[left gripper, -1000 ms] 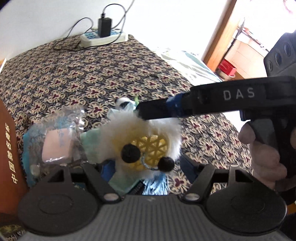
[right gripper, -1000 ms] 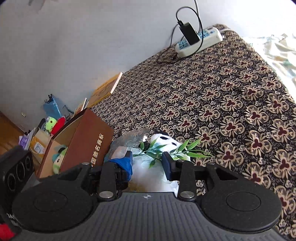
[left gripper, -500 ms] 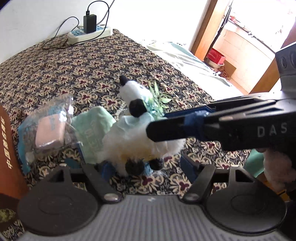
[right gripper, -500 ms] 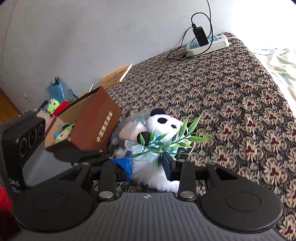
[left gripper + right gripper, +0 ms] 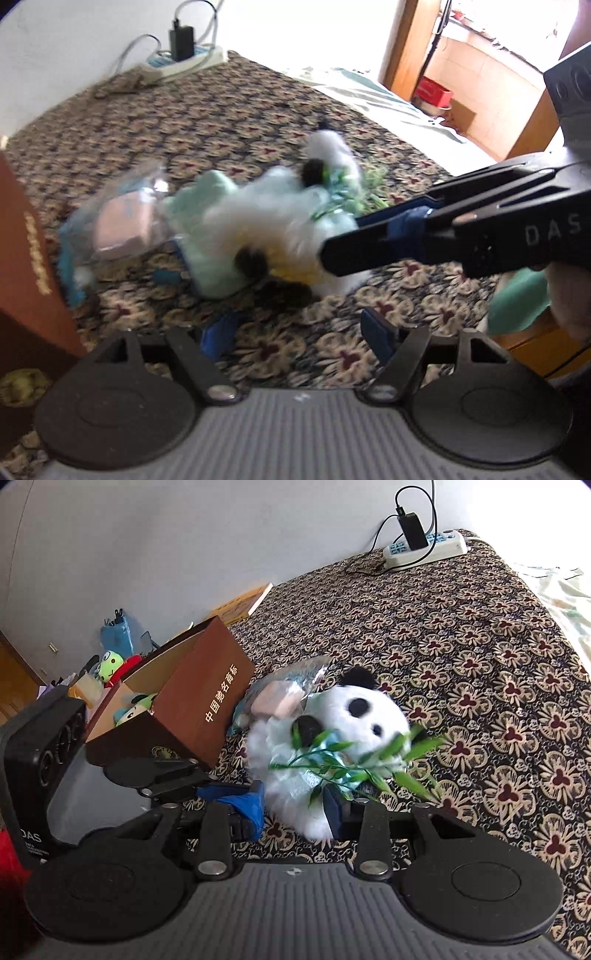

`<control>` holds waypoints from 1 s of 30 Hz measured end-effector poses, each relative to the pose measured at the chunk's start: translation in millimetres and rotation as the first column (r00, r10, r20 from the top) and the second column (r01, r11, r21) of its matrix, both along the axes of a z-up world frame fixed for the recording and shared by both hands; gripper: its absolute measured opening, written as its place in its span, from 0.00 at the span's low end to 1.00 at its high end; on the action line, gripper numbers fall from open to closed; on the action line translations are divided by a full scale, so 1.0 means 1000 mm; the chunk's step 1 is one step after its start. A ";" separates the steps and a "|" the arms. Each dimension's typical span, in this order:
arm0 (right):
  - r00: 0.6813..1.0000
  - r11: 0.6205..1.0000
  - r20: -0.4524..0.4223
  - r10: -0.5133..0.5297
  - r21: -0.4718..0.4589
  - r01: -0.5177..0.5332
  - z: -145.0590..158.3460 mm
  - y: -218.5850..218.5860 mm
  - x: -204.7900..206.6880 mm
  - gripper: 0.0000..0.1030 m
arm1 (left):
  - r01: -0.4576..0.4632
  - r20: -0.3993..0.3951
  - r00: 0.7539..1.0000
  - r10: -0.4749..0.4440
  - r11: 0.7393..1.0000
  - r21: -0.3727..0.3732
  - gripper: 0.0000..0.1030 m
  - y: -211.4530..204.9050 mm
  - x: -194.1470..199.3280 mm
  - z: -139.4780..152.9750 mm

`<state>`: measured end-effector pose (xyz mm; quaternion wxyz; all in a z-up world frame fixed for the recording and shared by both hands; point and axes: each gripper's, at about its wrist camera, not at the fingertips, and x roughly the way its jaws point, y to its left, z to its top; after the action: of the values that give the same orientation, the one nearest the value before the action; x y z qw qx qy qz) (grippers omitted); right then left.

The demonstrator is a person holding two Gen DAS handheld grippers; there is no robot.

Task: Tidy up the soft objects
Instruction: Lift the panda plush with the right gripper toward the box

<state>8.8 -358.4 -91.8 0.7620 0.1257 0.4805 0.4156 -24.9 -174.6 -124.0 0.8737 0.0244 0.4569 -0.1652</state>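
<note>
Pinching the panda toy (image 5: 332, 731) mid-frame, the right gripper (image 5: 295, 805) lifts it for the brown box (image 5: 192, 701) at left; the left gripper (image 5: 295, 332) stays spread, empty.

White plush panda (image 5: 332, 734) with green bamboo sprig (image 5: 354, 760), tilted, lifted off patterned bedspread, beside brown box (image 5: 192, 698)

Panda plush (image 5: 332, 734) sits mid-bed (image 5: 480, 646), the bagged item (image 5: 280, 698) touching it on the side toward the box (image 5: 184, 709) at the bed's left edge. Power strip (image 5: 424, 550) at the far edge.
</note>
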 end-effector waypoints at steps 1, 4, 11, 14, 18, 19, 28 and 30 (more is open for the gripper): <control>1.000 1.000 0.003 -0.004 -0.003 0.004 0.000 0.001 0.000 0.19 | -0.011 0.023 1.000 0.011 1.000 0.016 0.71 0.003 -0.002 0.006; 1.000 1.000 0.015 -0.027 0.009 0.026 -0.001 0.000 0.001 0.19 | -0.014 0.109 0.994 0.008 0.999 0.051 0.71 0.012 -0.002 0.029; 0.994 0.993 -0.024 -0.104 0.055 0.105 0.001 -0.015 0.010 0.18 | 0.100 0.209 0.970 -0.127 0.986 0.134 0.72 0.002 0.005 0.058; 0.986 0.983 -0.048 -0.161 0.081 0.165 0.001 -0.028 0.013 0.18 | 0.120 0.196 0.970 -0.144 0.984 0.130 0.72 -0.005 0.010 0.054; 0.953 0.950 -0.114 -0.282 0.104 0.293 -0.002 -0.050 0.020 0.18 | 0.135 0.181 0.972 -0.151 0.986 0.101 0.72 -0.021 0.020 0.048; 0.940 0.940 -0.138 -0.312 0.102 0.326 -0.005 -0.056 0.022 0.18 | 0.140 0.185 0.970 -0.158 0.984 0.107 0.72 -0.026 0.022 0.048; 0.810 0.851 -0.297 -0.506 -0.022 0.524 -0.035 -0.087 0.029 0.18 | 0.216 0.239 0.939 -0.248 0.965 0.152 0.72 -0.053 0.070 0.065; 0.807 0.849 -0.299 -0.510 -0.022 0.528 -0.035 -0.088 0.028 0.18 | 0.251 0.213 0.937 -0.278 0.957 0.146 0.72 -0.059 0.084 0.059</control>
<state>36.6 -446.8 -127.2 0.7622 0.3358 0.5224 0.1830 59.5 -233.9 -64.9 0.8878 0.1557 0.3533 -0.2504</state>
